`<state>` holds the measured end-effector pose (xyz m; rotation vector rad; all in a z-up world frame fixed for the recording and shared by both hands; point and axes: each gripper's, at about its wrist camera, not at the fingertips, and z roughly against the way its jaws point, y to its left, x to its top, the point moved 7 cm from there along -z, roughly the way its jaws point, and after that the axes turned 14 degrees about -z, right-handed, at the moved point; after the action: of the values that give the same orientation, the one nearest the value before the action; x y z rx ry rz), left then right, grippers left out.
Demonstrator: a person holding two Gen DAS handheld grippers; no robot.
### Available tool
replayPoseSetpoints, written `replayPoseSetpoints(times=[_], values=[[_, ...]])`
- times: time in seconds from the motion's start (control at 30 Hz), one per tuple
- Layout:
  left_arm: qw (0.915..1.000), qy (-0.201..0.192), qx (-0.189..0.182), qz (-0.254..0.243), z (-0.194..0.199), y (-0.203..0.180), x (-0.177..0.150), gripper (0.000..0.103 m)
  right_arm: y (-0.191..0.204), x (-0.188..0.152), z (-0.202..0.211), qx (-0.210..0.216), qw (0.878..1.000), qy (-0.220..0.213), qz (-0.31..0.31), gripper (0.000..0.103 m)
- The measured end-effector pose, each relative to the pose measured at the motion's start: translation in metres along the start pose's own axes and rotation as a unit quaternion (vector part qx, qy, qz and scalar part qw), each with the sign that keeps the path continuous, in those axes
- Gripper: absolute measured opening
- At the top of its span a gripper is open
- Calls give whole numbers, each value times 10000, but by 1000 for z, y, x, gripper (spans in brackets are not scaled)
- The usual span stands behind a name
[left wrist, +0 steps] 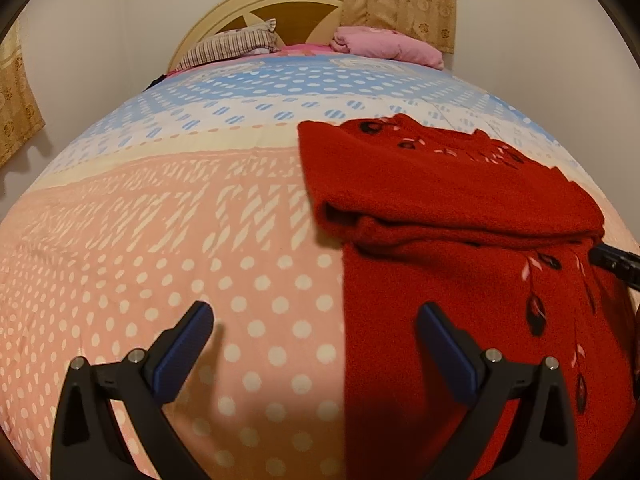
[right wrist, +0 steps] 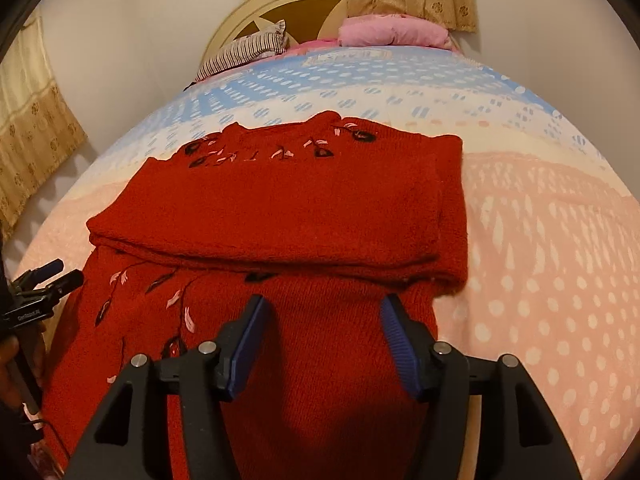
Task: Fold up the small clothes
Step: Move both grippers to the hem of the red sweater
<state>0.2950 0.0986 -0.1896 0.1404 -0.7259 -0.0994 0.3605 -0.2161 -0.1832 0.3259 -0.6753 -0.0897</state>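
Note:
A red knitted sweater point(left wrist: 452, 264) with black and pink leaf embroidery lies on the bed, its sleeves folded across the chest into a thick band point(right wrist: 280, 220). My left gripper point(left wrist: 316, 320) is open and empty, hovering over the sweater's left edge, one finger over the bedspread and one over the knit. My right gripper point(right wrist: 324, 316) is open and empty above the sweater's lower body, just below the folded band. The tip of the right gripper shows at the right edge of the left wrist view point(left wrist: 614, 264). The left gripper shows at the left edge of the right wrist view point(right wrist: 44, 280).
The bedspread point(left wrist: 160, 240) is pink with white dots, turning blue toward the headboard point(left wrist: 280, 4). A striped pillow point(left wrist: 232, 46) and a pink folded blanket point(left wrist: 384, 46) lie at the head. Beige curtains point(left wrist: 400, 4) hang behind, with walls on both sides.

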Motion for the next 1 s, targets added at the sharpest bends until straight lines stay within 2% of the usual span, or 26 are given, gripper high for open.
replayPoseSetpoints(times=[0.37, 0.77, 0.9, 1.0], values=[[9987, -76, -490, -151, 38, -16, -24, 103, 0, -27, 28, 25, 10000, -4, 71, 60], [9936, 93, -1089, -283, 84, -30, -76, 103, -6, -65, 62, 44, 9999, 34, 143, 61], [9919, 148, -1187, -414, 99, -35, -91, 103, -9, -75, 71, 60, 9999, 43, 119, 61], [9918, 167, -1226, -332, 110, -30, -100, 103, -13, -81, 76, 59, 9999, 48, 103, 61]])
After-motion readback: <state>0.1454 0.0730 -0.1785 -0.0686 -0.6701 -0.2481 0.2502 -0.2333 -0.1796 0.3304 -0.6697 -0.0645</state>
